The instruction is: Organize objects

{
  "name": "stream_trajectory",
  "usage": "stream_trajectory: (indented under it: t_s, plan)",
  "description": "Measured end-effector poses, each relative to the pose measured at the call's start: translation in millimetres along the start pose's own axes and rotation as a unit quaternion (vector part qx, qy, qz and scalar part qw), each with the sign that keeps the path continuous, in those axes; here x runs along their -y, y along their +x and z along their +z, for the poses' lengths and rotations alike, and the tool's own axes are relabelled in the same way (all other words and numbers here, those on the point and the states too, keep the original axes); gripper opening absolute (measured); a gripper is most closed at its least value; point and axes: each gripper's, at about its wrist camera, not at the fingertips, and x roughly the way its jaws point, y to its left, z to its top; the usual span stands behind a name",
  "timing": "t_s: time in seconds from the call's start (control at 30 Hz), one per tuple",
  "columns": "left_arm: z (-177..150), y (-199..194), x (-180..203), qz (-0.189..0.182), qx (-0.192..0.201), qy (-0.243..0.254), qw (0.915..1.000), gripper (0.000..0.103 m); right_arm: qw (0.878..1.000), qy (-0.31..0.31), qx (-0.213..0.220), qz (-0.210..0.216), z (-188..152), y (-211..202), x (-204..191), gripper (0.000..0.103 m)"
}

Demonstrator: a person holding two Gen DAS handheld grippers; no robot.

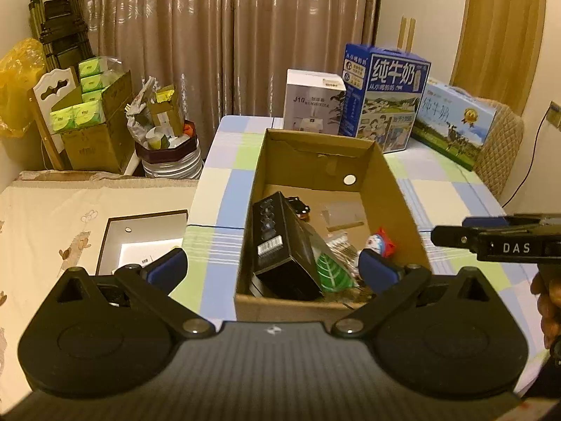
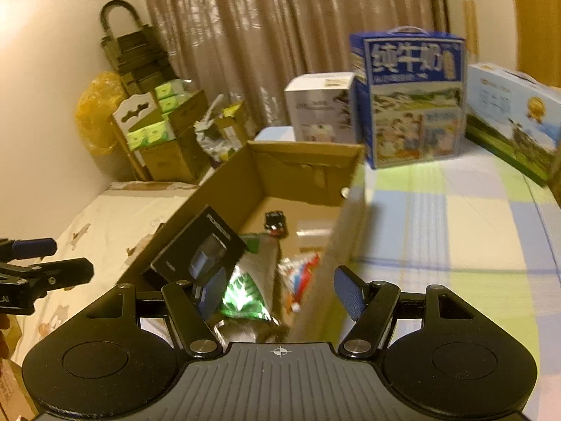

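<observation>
Both grippers, left [image 1: 271, 266] and right [image 2: 277, 289], spread and empty near cardboard box [image 1: 399, 203] on checked tablecloth [image 1: 452, 193]; black carton [image 1: 280, 245], green packet [image 1: 331, 273] already inside; packing seemingly between picks, next needing another loose item.

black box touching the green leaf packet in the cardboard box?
Touching. In the left wrist view the black box leans with its lower right edge directly against the green leaf packet, no gap visible. The right wrist view is blurred.
</observation>
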Motion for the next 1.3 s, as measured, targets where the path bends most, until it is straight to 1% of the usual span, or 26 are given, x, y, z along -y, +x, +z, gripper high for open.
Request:
stream_trajectory:
  t_s: [0.13,0.2,0.27,0.4,0.5,0.6,0.73,0.9,1.0,1.17,1.3]
  plan:
    - [-11,-15,6,-0.023,-0.002,-0.014,0.9996,0.102,1.0,-0.006,-0.006,-0.012,-16,-25,-7,0.066]
    - [-16,-22,9,-0.025,-0.004,-0.023,0.9994,0.102,1.0,-0.011,-0.01,-0.019,-25,-37,-12,0.066]
    - [-21,-28,15,-0.031,-0.014,-0.022,0.9992,0.102,1.0,-0.008,-0.014,-0.025,-33,-47,-17,0.066]
    - [-34,-42,28,-0.043,-0.018,-0.009,0.9989,0.102,0.999,-0.003,-0.023,-0.038,-49,-65,-25,0.066]
    - [-45,-48,35,-0.047,-0.023,-0.012,0.9986,0.102,0.999,-0.003,-0.03,-0.045,-60,-75,-27,0.066]
    - [-53,-54,39,-0.042,-0.02,-0.017,0.9988,0.102,0.998,0.003,-0.034,-0.047,-69,-84,-27,0.066]
    - [-60,-58,45,-0.025,-0.021,-0.02,0.9993,0.102,0.998,0.016,-0.027,-0.055,-77,-96,-26,0.066]
    - [-68,-60,53,-0.026,-0.019,-0.018,0.9993,0.102,0.998,0.025,-0.028,-0.055,-84,-106,-24,0.066]
    - [-73,-60,59,-0.018,-0.019,-0.009,0.9996,0.102,0.998,0.029,-0.032,-0.054,-87,-108,-23,0.066]
    - [-79,-56,63,-0.002,-0.03,0.002,0.9996,0.102,0.997,0.03,-0.039,-0.054,-91,-107,-21,0.066]
    - [-84,-52,66,-0.003,-0.036,0.003,0.9993,0.102,0.997,0.036,-0.043,-0.055,-95,-106,-17,0.066]
